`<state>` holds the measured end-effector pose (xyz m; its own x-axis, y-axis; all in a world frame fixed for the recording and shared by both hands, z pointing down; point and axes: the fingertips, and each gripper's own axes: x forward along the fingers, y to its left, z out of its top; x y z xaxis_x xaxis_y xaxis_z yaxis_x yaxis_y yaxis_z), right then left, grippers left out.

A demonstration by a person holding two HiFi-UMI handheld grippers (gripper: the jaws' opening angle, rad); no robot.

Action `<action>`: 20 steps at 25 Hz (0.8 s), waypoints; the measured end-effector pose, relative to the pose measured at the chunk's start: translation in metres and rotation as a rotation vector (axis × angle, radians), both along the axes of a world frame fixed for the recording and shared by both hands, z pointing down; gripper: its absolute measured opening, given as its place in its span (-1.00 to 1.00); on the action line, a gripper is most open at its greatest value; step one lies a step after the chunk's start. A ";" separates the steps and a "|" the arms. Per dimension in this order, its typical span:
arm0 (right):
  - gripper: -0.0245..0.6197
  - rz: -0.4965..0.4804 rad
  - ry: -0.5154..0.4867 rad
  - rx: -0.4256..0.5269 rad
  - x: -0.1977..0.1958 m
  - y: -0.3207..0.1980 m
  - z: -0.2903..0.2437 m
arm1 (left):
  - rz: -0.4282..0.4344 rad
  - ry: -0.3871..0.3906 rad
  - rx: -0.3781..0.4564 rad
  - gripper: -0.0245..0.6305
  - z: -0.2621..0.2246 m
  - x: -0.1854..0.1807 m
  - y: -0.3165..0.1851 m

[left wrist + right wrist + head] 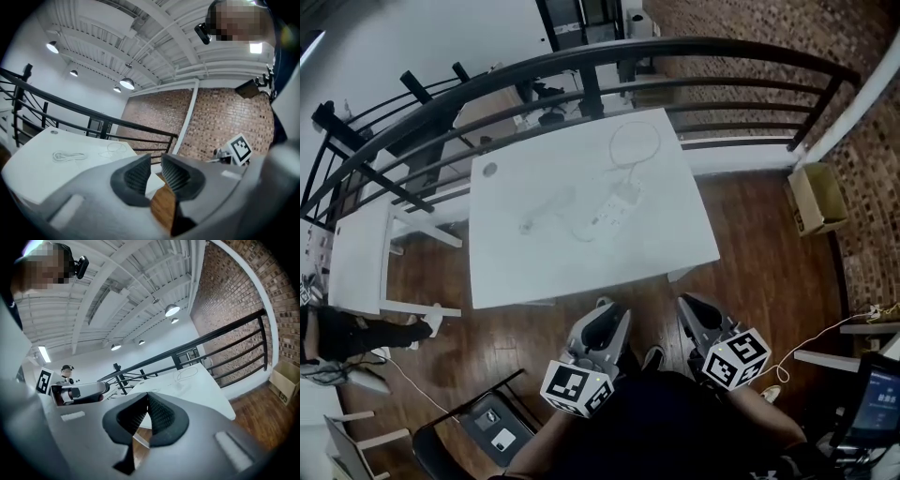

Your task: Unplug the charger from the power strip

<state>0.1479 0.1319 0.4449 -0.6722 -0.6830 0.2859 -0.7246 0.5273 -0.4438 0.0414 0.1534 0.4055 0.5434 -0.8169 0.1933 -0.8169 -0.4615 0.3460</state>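
A white power strip point(607, 214) lies on the white table point(516, 272), right of its middle. A white charger point(625, 195) sits at the strip's far end, and its thin cable loops point(635, 145) toward the back edge. Both grippers hang over the wooden floor, short of the table's near edge. My left gripper point(605, 306) point(156, 161) is open by a narrow gap with nothing between its ribbed pads. My right gripper point(682, 301) point(148, 395) is shut, fingertips touching, and holds nothing. The right gripper view shows the table point(206, 390) and the cable loop point(187, 373) ahead.
A black curved railing point(609, 56) runs behind the table. Another loose white cable point(546, 208) lies left of the strip. A white bench point(358, 253) stands at the left, a cardboard box point(817, 199) at the right by a brick wall, and a black chair point(483, 422) at the lower left.
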 end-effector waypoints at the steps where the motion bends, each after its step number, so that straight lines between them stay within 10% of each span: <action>1: -0.89 0.008 0.007 -0.001 -0.001 -0.009 0.000 | 0.000 -0.007 0.005 -0.70 0.002 -0.005 -0.011; 16: -0.88 0.081 0.256 0.040 -0.040 -0.164 0.033 | 0.016 -0.104 0.011 -0.65 0.042 -0.098 -0.163; 20: -0.58 0.052 0.351 0.026 -0.062 -0.194 0.058 | 0.089 -0.146 -0.041 -0.55 0.075 -0.104 -0.184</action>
<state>0.0858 -0.0617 0.5030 -0.5001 -0.7237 0.4756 -0.8567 0.4935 -0.1499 -0.0630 -0.0306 0.4809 0.5772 -0.7563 0.3079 -0.8162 -0.5224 0.2469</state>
